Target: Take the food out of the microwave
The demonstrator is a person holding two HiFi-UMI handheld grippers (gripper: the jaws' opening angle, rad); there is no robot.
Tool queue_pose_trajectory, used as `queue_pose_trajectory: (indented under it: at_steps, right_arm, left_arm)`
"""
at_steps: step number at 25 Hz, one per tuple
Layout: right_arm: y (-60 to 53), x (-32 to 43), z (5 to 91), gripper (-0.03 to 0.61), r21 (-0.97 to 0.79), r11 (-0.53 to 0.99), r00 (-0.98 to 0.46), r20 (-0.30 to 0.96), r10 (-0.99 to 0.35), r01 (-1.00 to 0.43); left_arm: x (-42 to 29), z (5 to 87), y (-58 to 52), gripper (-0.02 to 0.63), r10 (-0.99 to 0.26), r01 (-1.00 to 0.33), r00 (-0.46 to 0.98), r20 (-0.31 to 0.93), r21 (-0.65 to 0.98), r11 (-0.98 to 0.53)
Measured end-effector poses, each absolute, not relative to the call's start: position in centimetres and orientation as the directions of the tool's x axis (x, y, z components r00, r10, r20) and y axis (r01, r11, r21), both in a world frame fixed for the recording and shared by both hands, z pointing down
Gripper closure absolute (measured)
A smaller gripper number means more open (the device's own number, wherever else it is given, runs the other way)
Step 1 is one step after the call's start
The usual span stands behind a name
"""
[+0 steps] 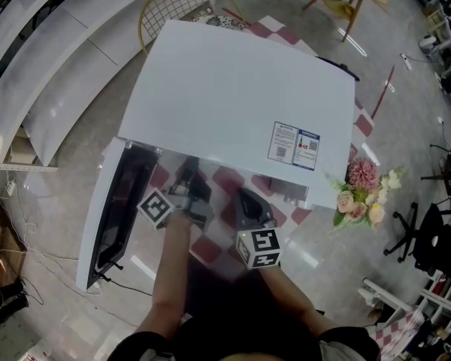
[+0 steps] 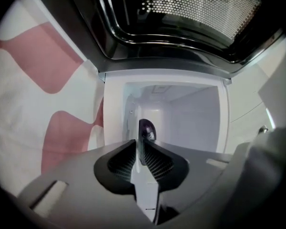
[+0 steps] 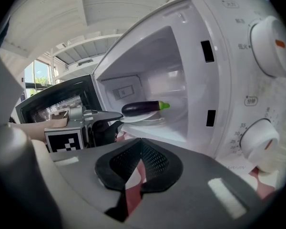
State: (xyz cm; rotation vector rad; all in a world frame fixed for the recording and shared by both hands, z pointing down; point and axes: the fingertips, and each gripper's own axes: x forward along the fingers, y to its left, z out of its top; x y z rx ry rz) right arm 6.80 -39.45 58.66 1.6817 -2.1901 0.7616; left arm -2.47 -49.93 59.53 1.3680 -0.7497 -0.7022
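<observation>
A dark purple eggplant with a green stem lies on a white plate inside the open white microwave. My left gripper reaches level into the cavity mouth, and its jaws are shut on the plate's near rim. In the left gripper view, which is rolled on its side, the plate runs edge-on between the pads of the left gripper, with the eggplant end-on beyond. My right gripper hovers shut and empty in front of the microwave, right of the left gripper.
The microwave door stands swung open on the left. Two control dials sit on the front panel at the right. A red-and-white checked cloth covers the table. A flower bunch stands right of the microwave.
</observation>
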Motion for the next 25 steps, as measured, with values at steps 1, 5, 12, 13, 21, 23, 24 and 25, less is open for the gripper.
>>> queue_pose_trajectory:
  at_steps: [1, 5, 12, 13, 21, 23, 24, 25]
  right_arm:
    - [-39.44, 6.84, 58.68, 0.578, -0.237, 0.186, -0.286, 0.516, -0.808, -0.954]
    - [-39.29, 7.07, 58.91, 0.577, -0.233, 0.183, -0.282, 0.520, -0.806, -0.955]
    - [-39.14, 7.22, 59.10, 0.577, -0.237, 0.181, -0.282, 0.524, -0.804, -0.955]
    - [-39.11, 7.22, 59.10, 0.577, -0.237, 0.181, -0.283, 0.524, -0.803, -0.954]
    - [-38.77, 7.75, 59.22, 0.577, -0.234, 0.174, -0.275, 0.527, -0.804, -0.956]
    - [-38.75, 7.79, 59.17, 0.577, -0.237, 0.174, -0.276, 0.524, -0.806, -0.956]
    - [-38.73, 7.80, 59.15, 0.578, -0.237, 0.174, -0.276, 0.522, -0.807, -0.956]
    - [-38.70, 7.80, 59.12, 0.577, -0.236, 0.175, -0.277, 0.521, -0.808, -0.956]
  left_arm:
    - [-2.46, 59.69, -49.94, 0.577, -0.805, -0.004, 0.589, 0.070, 0.996, 0.085]
    - [-2.35, 59.92, -49.94, 0.603, -0.804, -0.008, 0.588, 0.084, 0.995, 0.098]
    - [-2.47, 59.90, -49.89, 0.595, -0.813, 0.009, 0.576, 0.088, 0.993, 0.114]
    - [-2.48, 59.91, -49.90, 0.595, -0.813, 0.010, 0.575, 0.088, 0.993, 0.115]
    - [-2.29, 59.71, -49.70, 0.597, -0.812, -0.022, 0.577, 0.090, 0.995, 0.095]
    - [-2.30, 59.66, -49.65, 0.597, -0.812, -0.024, 0.577, 0.088, 0.996, 0.091]
    - [-2.34, 59.68, -49.61, 0.597, -0.813, -0.026, 0.576, 0.089, 0.996, 0.090]
    - [-2.37, 59.68, -49.56, 0.597, -0.814, -0.027, 0.574, 0.090, 0.995, 0.091]
